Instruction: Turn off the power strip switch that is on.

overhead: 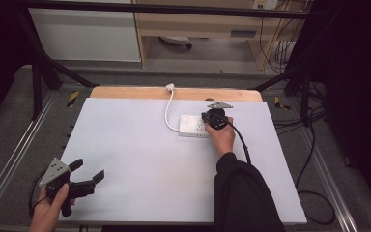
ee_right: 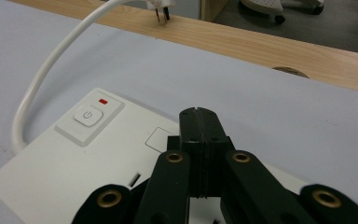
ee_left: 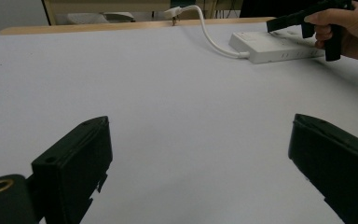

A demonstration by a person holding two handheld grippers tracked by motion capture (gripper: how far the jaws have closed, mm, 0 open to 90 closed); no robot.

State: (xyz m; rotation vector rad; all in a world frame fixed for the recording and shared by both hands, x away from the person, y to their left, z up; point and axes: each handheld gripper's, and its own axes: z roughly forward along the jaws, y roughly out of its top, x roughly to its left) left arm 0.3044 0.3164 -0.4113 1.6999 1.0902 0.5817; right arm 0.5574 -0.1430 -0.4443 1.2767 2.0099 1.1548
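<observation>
Right gripper view | right tongs (ee_right: 199,122) closed together, empty, over white plastic power strip (ee_right: 70,163) | left tongs (ee_left: 200,154) apart, idle | power button (ee_right: 88,115) likely unpressed.

- The power strip (ee_right: 70,163) looks like smooth white plastic with a soft satin sheen; its push button (ee_right: 88,115) is the same plastic, slightly raised
- Its cable (ee_right: 51,65) has a smooth, rubbery white sheath, faintly glossy
- The tabletop sheet (overhead: 140,159) is pale, matt and even, like paper or laminate; which of the two cannot be told
- The far table edge (ee_right: 270,46) is bare light wood with visible grain, unpolished
- The right gripper (ee_right: 199,122) is matt black plastic with brass-coloured metal inserts
- The left gripper (overhead: 88,171) is the same dull black plastic, topped by a grey plate of brushed-looking metal
- The sleeve (overhead: 244,193) is dark, matt cloth
</observation>
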